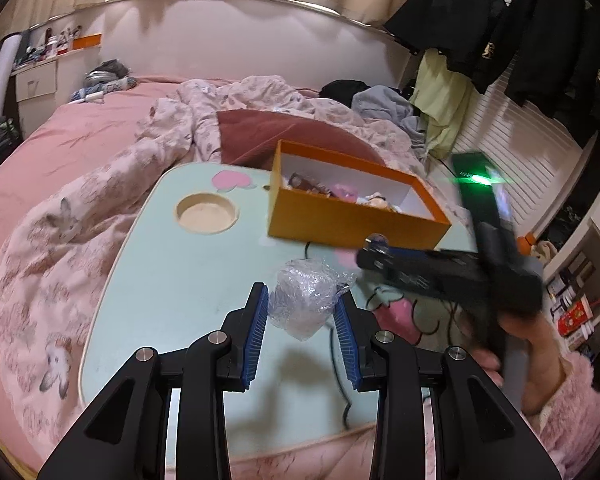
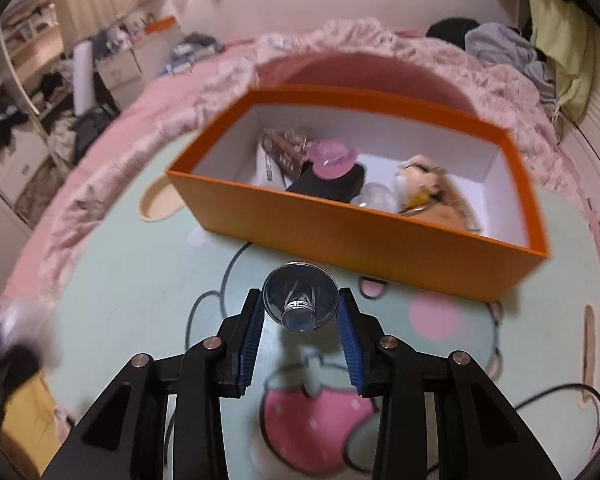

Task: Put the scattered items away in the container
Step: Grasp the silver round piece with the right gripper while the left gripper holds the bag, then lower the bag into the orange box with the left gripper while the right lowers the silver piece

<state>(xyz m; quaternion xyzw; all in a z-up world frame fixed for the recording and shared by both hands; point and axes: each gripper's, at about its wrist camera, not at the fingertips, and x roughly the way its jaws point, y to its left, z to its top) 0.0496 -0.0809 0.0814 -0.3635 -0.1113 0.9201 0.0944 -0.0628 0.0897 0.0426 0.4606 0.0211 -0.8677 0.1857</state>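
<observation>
Progress: my orange box, upper centre of the right wrist frame, already holds several pieces; two items are left, one in each of my tools.
Left gripper: my blue ribbed pads are clamped on a crumpled clear plastic wad, low centre of its frame, over the mint-green table.
Right gripper: closed on a small glass cup, centre of its frame, in front of the box's near wall.
Textures: box is smooth, stiff card with a white lining; plastic is crinkly and glossy; cup is round, hard, transparent; table is slick, printed with a cartoon.
Remaining: I judge both still need dropping in.
</observation>
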